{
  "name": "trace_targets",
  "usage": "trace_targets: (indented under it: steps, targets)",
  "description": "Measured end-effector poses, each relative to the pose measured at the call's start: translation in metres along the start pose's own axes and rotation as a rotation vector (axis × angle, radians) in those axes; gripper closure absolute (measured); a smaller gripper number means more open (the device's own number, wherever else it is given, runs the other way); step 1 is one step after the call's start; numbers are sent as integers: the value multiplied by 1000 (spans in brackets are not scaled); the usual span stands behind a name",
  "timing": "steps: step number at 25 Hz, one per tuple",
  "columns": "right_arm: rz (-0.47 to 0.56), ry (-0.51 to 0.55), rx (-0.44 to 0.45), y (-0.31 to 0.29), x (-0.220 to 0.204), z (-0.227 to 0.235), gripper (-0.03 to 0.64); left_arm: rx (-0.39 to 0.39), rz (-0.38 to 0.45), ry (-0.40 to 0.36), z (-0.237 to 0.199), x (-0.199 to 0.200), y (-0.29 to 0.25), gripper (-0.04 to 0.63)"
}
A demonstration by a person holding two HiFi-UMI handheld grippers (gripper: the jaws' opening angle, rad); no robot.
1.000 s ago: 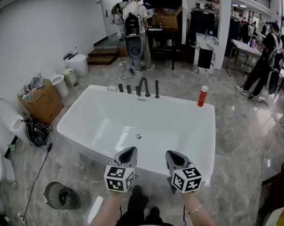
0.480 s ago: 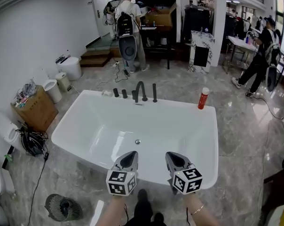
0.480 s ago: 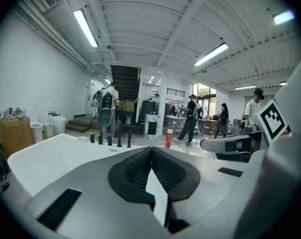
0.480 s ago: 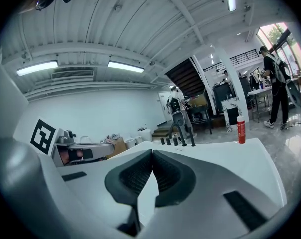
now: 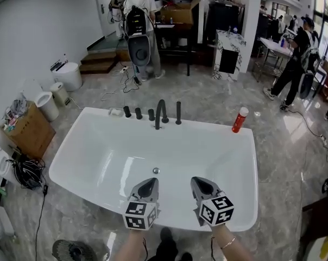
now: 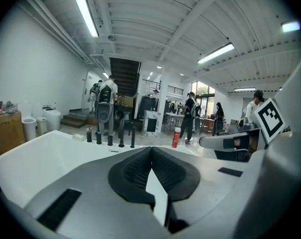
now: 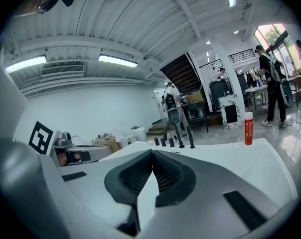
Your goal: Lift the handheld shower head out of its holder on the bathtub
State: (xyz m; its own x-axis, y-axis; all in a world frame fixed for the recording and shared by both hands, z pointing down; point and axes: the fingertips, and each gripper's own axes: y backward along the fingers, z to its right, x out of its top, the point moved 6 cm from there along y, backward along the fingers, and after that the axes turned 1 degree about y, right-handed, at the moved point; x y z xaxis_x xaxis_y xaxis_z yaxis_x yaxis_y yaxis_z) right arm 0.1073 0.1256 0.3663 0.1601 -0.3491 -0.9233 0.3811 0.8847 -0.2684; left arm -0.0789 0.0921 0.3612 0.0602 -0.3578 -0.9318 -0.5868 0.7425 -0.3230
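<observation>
The handheld shower head point(image 5: 178, 113) is a slim black rod standing upright in its holder on the far rim of the white bathtub point(image 5: 99, 189). It is just right of the black curved faucet point(image 5: 161, 111) and three black knobs point(image 5: 138, 113). My left gripper point(image 5: 149, 182) and right gripper point(image 5: 199, 181) hover side by side over the tub's near rim, far from the fixtures. Both are shut and hold nothing. In the left gripper view the shower head point(image 6: 132, 137) stands far ahead of my left gripper point(image 6: 151, 149). In the right gripper view the shower head point(image 7: 191, 137) is beyond my right gripper point(image 7: 152, 152).
A red bottle point(image 5: 239, 119) stands on the tub's far right corner. A cardboard box point(image 5: 20, 129), bins and cables lie left of the tub, and a fan point(image 5: 71, 250) sits on the floor at the near left. Several people stand beyond the tub.
Both grippers and the head camera have moved forward toward the tub. The tub looks closer and the grippers now reach over its near rim. Both stay shut.
</observation>
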Motion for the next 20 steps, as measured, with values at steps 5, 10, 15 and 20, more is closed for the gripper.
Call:
trace_targets:
  steps: [5, 10, 15, 20]
  targets:
    - [-22, 22, -38, -67, 17, 11, 611, -30, -8, 18, -54, 15, -46, 575]
    - [-32, 34, -82, -119, 28, 21, 611, -59, -18, 28, -97, 23, -83, 575]
    - [-43, 37, -111, -160, 33, 31, 611, -73, -29, 42, -129, 28, -111, 575]
    - [-55, 38, -112, -204, 30, 51, 611, -72, -33, 55, -151, 23, -145, 575]
